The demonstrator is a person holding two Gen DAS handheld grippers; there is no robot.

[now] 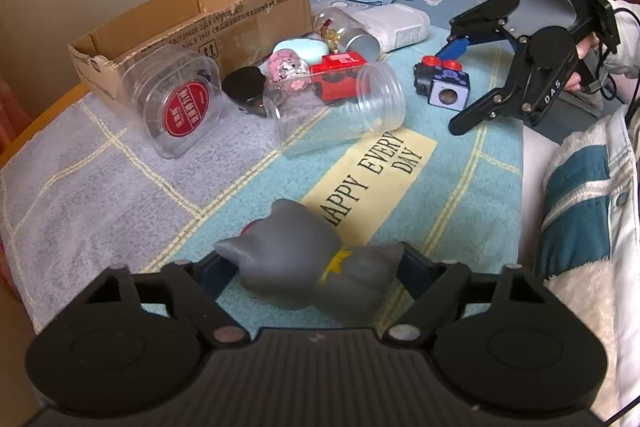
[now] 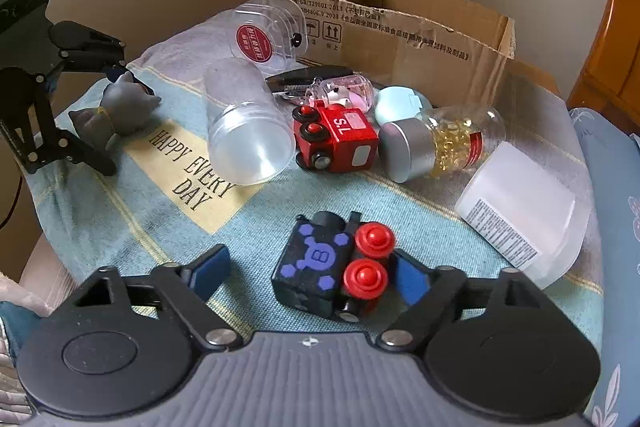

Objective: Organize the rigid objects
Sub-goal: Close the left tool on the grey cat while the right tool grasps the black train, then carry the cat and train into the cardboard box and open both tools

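While the left claw (image 1: 316, 269) sits with its jaws around a smooth grey rubbery cat figure (image 1: 304, 251), pads at or very near its sides though I cannot tell if they truly pinch, the right claw (image 2: 308, 273) stands apart around a black cube-shaped toy engine with purple hexagon marks and two glossy red knobs (image 2: 332, 267), one blue pad beside the knobs and the other well clear. Both toys lie on a towelling cloth of pale blue and grey checks with a yellow lettered patch (image 2: 188, 167), spread over the bed. Beyond the right claw lie a clear ribbed-mouth plastic jar on its side (image 2: 248, 123), a red boxy toy train with black wheels (image 2: 336, 137), a glass bottle of golden capsules with a grey metal cap (image 2: 440, 143) and, to the right, a frosted white plastic bottle with a printed label (image 2: 520, 211). Farther off are a mint-green rounded case (image 2: 400, 105), a pink clear keychain charm (image 2: 344, 91), a clear lidded tub with a red round label (image 2: 268, 35) and an open corrugated cardboard box (image 2: 420, 39), whose inside is hidden. Judging by this, sorting has barely started: nearly everything is loose on the cloth.
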